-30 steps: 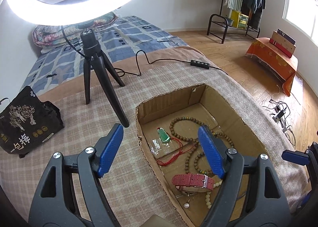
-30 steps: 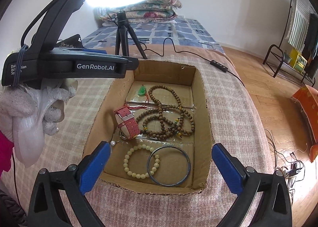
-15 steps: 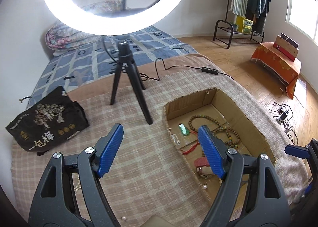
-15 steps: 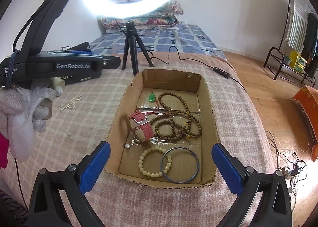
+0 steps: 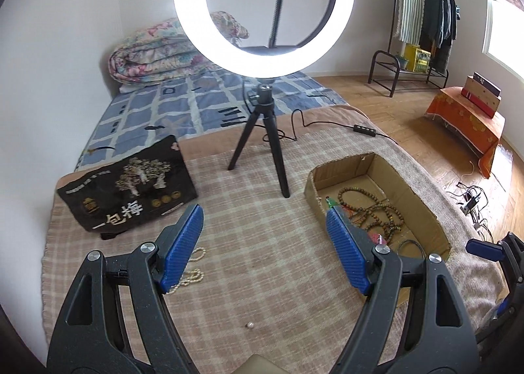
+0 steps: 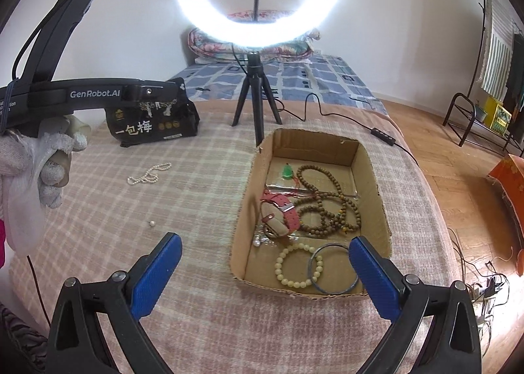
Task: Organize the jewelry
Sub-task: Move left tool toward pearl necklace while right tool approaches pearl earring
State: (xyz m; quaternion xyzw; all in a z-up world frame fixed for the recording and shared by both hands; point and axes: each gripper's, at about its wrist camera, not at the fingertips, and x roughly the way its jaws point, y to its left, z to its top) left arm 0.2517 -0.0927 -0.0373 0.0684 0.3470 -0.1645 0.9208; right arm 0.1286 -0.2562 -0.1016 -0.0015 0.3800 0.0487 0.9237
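Observation:
A cardboard box [image 6: 376,190] on the checked cloth holds wooden bead strings [image 6: 327,200], a red watch [image 6: 288,213], a green pendant [image 6: 288,171], a pale bead bracelet [image 6: 298,264] and a dark bangle [image 6: 334,267]. A pearl necklace [image 6: 149,174] and a loose pearl [image 6: 151,223] lie on the cloth left of the box. My left gripper [image 5: 263,243] is open and empty above the cloth, with the necklace [image 5: 193,274] by its left finger and the loose pearl [image 5: 250,325] below. My right gripper [image 6: 265,270] is open and empty before the box's near edge.
A ring light on a black tripod [image 6: 255,88] stands behind the box, its cable [image 6: 383,138] running right. A black printed bag [image 6: 152,123] lies at the far left of the cloth. The box also shows in the left wrist view [image 5: 422,206].
My left gripper has moved left and back, away from the box to over the open cloth. My right gripper has pulled back and up a little. Both stayed open.

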